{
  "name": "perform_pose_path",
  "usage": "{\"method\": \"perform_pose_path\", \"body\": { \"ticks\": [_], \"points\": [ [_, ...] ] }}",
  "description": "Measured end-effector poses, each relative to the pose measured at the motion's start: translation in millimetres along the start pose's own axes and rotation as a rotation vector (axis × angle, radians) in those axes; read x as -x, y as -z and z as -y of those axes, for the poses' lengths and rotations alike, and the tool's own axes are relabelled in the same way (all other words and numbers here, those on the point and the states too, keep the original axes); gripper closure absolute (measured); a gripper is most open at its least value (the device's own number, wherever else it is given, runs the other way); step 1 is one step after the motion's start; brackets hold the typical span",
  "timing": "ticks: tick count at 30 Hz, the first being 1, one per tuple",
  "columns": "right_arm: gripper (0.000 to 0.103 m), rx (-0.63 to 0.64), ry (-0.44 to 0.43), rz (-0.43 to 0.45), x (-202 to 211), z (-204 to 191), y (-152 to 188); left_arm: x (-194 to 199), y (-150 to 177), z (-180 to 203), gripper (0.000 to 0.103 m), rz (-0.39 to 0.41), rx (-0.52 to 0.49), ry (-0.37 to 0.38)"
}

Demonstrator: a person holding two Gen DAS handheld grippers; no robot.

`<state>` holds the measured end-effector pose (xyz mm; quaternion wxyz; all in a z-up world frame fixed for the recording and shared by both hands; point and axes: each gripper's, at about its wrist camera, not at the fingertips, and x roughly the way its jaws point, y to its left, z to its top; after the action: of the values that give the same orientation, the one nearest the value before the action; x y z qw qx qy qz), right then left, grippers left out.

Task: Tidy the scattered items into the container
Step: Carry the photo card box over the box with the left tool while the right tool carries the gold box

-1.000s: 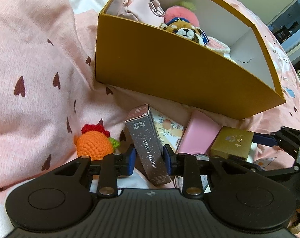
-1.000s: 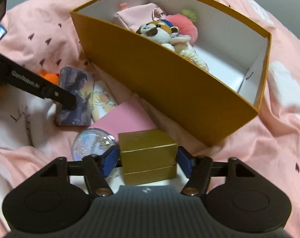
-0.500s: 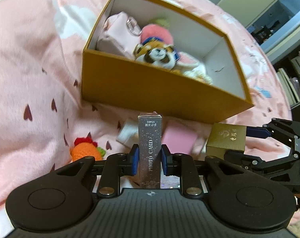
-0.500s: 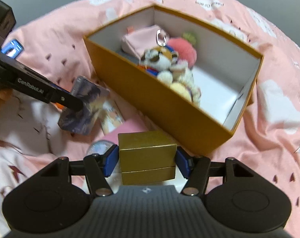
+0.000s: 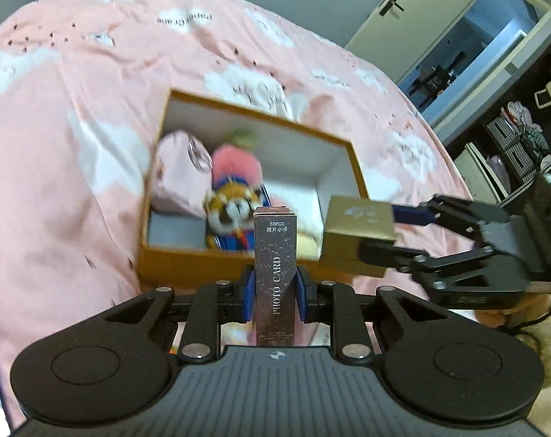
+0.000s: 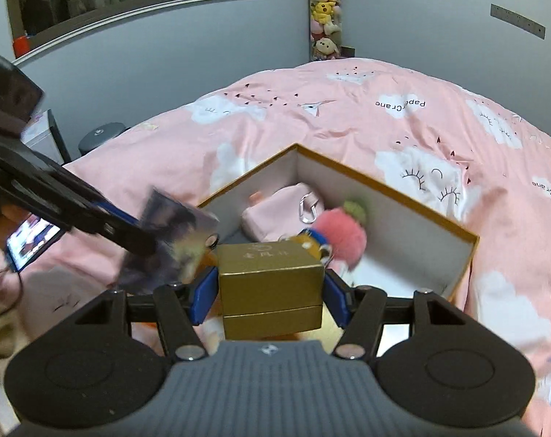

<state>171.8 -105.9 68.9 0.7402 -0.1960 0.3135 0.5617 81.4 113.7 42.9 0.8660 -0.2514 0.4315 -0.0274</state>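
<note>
Pink bedspread (image 5: 75, 145), open doorway left view only, left fingers (image 5: 274, 293) clamping photo-card box (image 5: 275, 276), right fingers (image 6: 270, 293) clamping gold box (image 6: 270, 284)

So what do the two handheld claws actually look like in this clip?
Both are matte black plastic. Each has a ribbed grey-black body with a small logo, two round housings, silver rivets on the linkage bars, and blue pads on the fingers. From the side, the right claw shows thin open-framed black links; the left claw looks the same. No sleeve shows.
</note>
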Motion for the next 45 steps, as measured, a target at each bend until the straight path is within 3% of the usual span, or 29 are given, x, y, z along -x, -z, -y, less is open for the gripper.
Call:
{"method": "perform_pose_path", "body": {
  "ticks": [5,10,16,20,27,36,45],
  "points": [
    [0.039,-0.027,0.016,0.008,-26.5,16.2,-15.4,-16.6,-41.8,-14.6,0.077,-0.021,-0.03,-0.018],
    [0.039,-0.034,0.023,0.032,-44.7,27.8,-22.3,-57.9,-70.8,-30.1,0.077,-0.129,-0.051,-0.027],
    [0.039,-0.057,0.012,0.036,-60.5,38.9,-21.9,-99.5,-70.6,-41.5,0.077,-0.25,-0.094,-0.069],
    [0.039,-0.081,-0.003,0.031,-69.5,46.5,-21.0,-114.2,-70.2,-45.2,0.077,-0.302,-0.104,-0.063],
    [0.039,-0.091,-0.036,0.029,-80.7,52.0,-19.1,-136.0,-70.4,-49.0,0.077,-0.391,-0.097,-0.124],
    [0.039,-0.104,-0.055,0.024,-85.3,57.6,-15.6,-138.6,-70.3,-35.7,0.074,-0.415,-0.189,-0.245],
    [0.039,-0.091,-0.069,0.021,-86.4,56.1,-13.8,-123.7,-67.5,-21.2,0.072,-0.37,-0.299,-0.338]
  ]
}}
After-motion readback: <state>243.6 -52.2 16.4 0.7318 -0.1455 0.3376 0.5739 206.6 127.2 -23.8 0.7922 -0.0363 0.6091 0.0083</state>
